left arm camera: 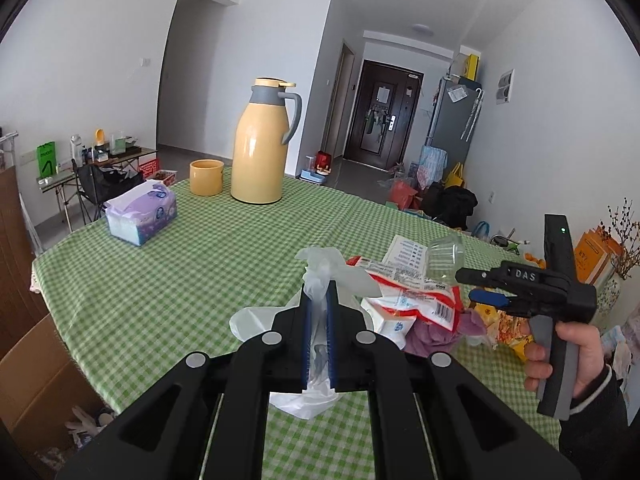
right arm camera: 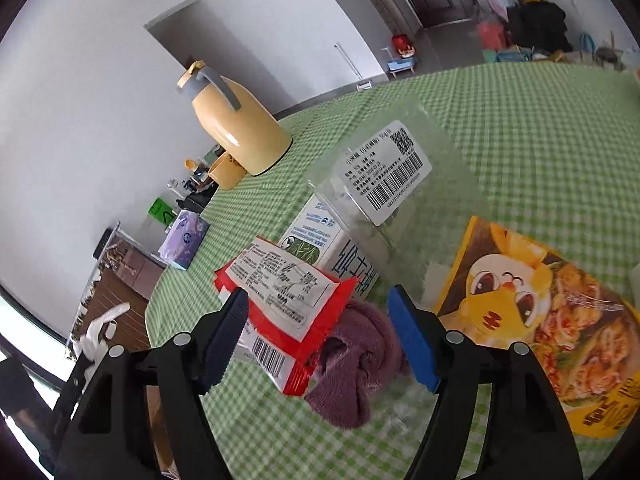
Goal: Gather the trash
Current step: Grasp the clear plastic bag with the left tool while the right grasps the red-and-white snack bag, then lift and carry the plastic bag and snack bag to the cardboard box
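My left gripper (left arm camera: 319, 300) is shut on a white plastic bag (left arm camera: 320, 276) and holds it above the green checked table (left arm camera: 180, 280). The trash pile lies to its right: a red and white wrapper (left arm camera: 416, 296), a white carton (left arm camera: 390, 326), a purple cloth (left arm camera: 436, 330), a clear plastic box (left arm camera: 446, 258) and a yellow snack packet (left arm camera: 508, 324). My right gripper (right arm camera: 316, 320) is open, its jaws on either side of the red wrapper (right arm camera: 280, 300) and purple cloth (right arm camera: 356, 364). The clear box (right arm camera: 384, 184), the carton (right arm camera: 320, 236) and the yellow packet (right arm camera: 548, 320) lie just beyond. The right gripper also shows in the left wrist view (left arm camera: 472, 286).
A yellow thermos jug (left arm camera: 260, 144), a yellow cup (left arm camera: 206, 176) and a purple tissue pack (left arm camera: 142, 214) stand at the table's far side. A cardboard box (left arm camera: 44, 380) sits on the floor at the left. Bags and clutter lie by the door beyond.
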`<state>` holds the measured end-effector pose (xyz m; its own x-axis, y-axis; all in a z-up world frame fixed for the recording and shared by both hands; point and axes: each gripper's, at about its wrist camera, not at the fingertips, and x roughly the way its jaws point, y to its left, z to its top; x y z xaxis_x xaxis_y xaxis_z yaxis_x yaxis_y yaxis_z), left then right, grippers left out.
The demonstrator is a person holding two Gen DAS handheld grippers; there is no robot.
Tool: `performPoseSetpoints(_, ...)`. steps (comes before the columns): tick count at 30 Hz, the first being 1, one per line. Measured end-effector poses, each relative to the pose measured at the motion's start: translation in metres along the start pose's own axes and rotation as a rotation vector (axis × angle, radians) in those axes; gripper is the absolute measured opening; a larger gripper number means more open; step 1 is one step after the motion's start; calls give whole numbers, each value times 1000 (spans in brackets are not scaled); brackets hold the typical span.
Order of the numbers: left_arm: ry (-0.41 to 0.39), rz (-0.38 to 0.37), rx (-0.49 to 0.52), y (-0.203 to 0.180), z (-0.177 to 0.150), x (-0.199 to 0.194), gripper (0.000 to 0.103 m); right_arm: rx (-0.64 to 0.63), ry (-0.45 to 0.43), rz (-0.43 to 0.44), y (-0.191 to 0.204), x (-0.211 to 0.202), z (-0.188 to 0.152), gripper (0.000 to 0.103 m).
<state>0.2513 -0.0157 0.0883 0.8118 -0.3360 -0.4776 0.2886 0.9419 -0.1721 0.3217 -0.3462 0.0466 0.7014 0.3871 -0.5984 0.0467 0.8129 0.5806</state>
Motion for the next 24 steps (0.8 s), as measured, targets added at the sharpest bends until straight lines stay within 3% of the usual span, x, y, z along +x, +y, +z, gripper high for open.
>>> performPoseSetpoints(2, 7, 5, -7, 6, -2, -1, 4, 28, 5, -8, -5, 12, 6, 66)
performPoseSetpoints(3, 13, 8, -14, 10, -3, -2, 4, 61, 13, 3, -10, 18, 9, 57)
performPoseSetpoints(4, 13, 9, -17, 12, -4, -3, 4, 77, 18, 26, -11, 23, 13, 46)
performPoseSetpoints(5, 12, 11, -20, 13, -5, -3, 4, 82, 28, 38, -12, 29, 17, 13)
performPoseSetpoints(6, 13, 11, -21, 15, -6, -4, 4, 75, 49, 33, -10, 34, 19, 4)
performPoseSetpoints(18, -4, 3, -37, 17, -7, -11, 4, -75, -100, 119, 47, -45, 15, 0)
performPoseSetpoints(24, 3, 50, -81, 43, -13, -15, 4, -173, -73, 140, 90, -40, 11, 0)
